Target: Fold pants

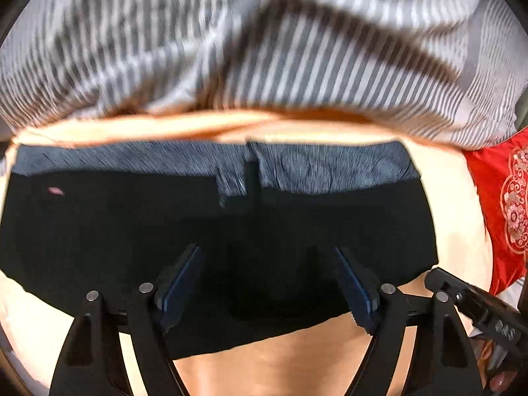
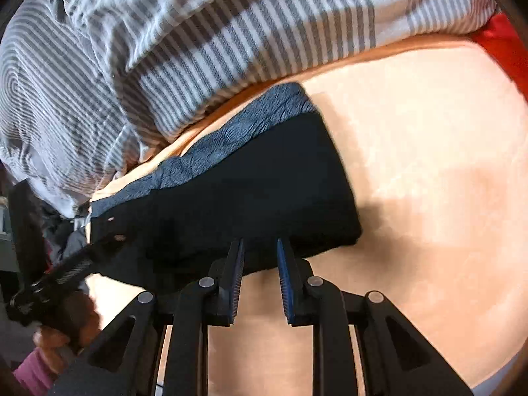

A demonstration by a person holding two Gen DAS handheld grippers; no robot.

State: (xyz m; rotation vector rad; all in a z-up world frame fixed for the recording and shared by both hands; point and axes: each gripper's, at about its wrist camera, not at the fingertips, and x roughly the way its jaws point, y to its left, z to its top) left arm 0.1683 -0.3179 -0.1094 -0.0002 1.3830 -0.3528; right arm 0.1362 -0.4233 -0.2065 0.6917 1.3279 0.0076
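Black folded pants (image 1: pixel 211 237) lie under the left gripper (image 1: pixel 267 283), fingers spread wide; the right gripper (image 2: pixel 260 277), fingers narrowly parted, hovers at their near edge.

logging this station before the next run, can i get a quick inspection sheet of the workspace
surface: peach bed sheet, soft, lightly rumpled.
job's things: black pants folded into a compact block, grey-blue inner waistband showing along the far edge.
clutter: striped grey-white duvet bunched just behind the pants; red patterned cushion at the side.
grippers: left claw open wide above the pants, nothing held; right claw open narrowly at the near edge of the pants, nothing held.
cables: nothing seen.
surroundings: dim room edge, too blurred to tell.
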